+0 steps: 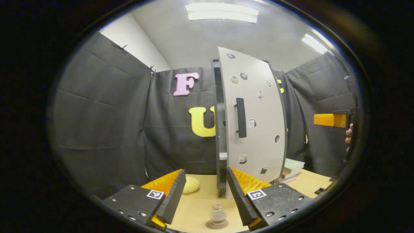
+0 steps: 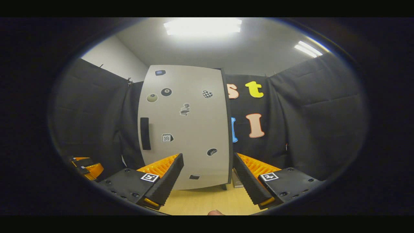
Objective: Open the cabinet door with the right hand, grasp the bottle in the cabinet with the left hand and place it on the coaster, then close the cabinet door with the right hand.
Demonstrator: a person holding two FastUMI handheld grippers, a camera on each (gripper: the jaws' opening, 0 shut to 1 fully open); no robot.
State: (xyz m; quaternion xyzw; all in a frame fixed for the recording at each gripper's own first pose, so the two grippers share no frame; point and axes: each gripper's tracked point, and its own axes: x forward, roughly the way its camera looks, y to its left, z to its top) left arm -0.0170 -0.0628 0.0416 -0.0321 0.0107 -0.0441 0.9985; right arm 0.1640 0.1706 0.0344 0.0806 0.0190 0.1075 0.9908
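Bottle (image 1: 217,215) upright on the coaster (image 1: 217,224) at the counter's (image 1: 200,207) near edge, between the left tool's (image 1: 205,191) parted fingers; door (image 2: 184,126) ajar, handle (image 2: 145,133) up-left of the right tool (image 2: 208,176), likewise spread and empty.

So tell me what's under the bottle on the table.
The bottle stands on a round brown coaster, whose rim shows around its base, on the table between the open left tongs. The coaster's middle is covered by the bottle.
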